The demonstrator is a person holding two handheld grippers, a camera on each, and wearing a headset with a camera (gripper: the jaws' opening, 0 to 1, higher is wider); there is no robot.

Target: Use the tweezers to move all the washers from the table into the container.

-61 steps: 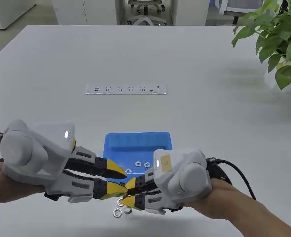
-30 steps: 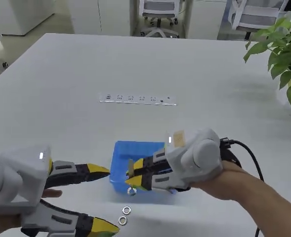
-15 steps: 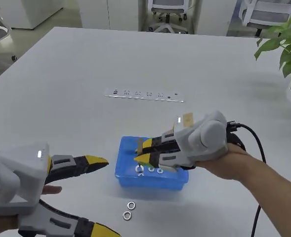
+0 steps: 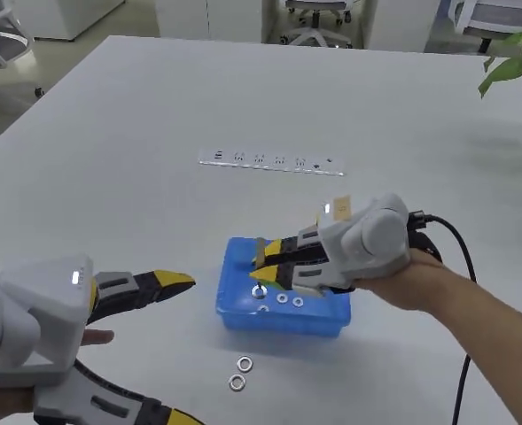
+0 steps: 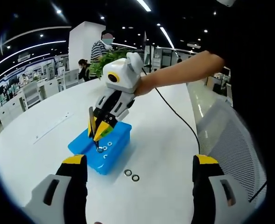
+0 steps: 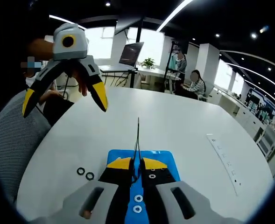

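currently the left gripper sits low at the left edge of the head view, jaws spread wide with nothing between them, over bare white table. just right of it, two loose washers lie side by side on the table, almost touching each other, near the front wall of the blue container but apart from it. in the left gripper view these two lie between that gripper's own jaws, farther out. the container is a shallow open tray. three washers show in it in a loose row on its floor. the right gripper reaches in from the right above the container, jaws clenched on the tweezers, which stick out past the yellow tips and slant down into the tray. the tweezer tips meet the leftmost washer of the row. cannot tell whether it is pinched or lying free. farther back on the table a power strip lies flat, well apart from the container. plant leaves show at the far right.
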